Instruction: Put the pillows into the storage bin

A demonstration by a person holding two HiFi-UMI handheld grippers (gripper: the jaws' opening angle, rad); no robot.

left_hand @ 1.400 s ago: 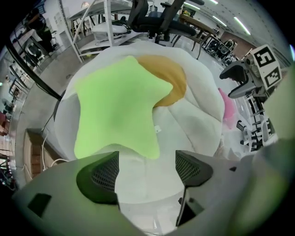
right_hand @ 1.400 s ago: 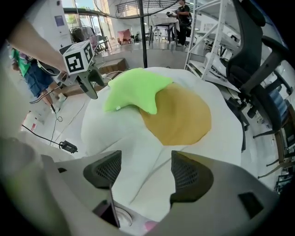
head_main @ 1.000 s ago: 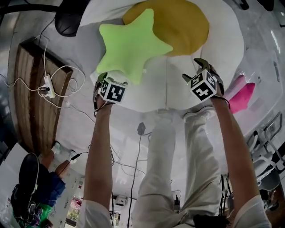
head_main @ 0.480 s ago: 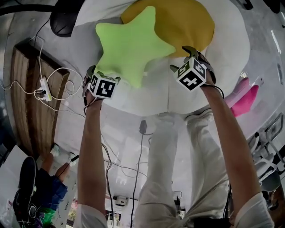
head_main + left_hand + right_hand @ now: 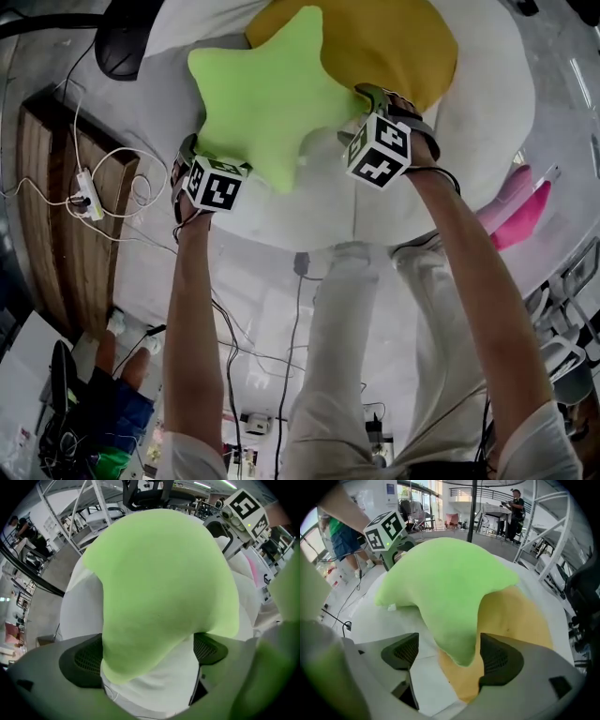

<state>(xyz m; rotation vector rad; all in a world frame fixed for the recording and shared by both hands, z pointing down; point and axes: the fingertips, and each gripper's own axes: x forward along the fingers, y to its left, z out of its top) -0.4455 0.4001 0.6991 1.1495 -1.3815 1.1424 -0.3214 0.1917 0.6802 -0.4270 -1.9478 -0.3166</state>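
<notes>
The task is judged to be at its very start. No storage bin is seen in any view, and nothing has been stowed. The green star pillow (image 5: 267, 98) is found lying on top of a large fried-egg cushion (image 5: 487, 103), partly over its yellow yolk (image 5: 394, 42) and partly over the white. A pink soft thing (image 5: 520, 211), perhaps another pillow, is seen beside the cushion at the right edge of the head view.

Both claws have been brought to the star pillow from the near side, one at each lower arm. The left claw (image 5: 146, 652) is released. Its jaws have just been opening and stand wide, with one arm of the star between them and not yet pinched. The right claw (image 5: 450, 657) is released too. Its jaws have likewise been opening, and the tip of another arm hangs between its pads with the yolk showing beneath.

What is left, then, is nearly everything: the star is to be grasped, lifted and carried to the bin, and the other soft things would presumably follow.

As for writing, no brand or label is seen on the pillows. Only black-and-white square patterns are carried on each marker cube (image 5: 380, 152) — codes, not words. Signs in the background of the gripper views are too small to be read.
</notes>
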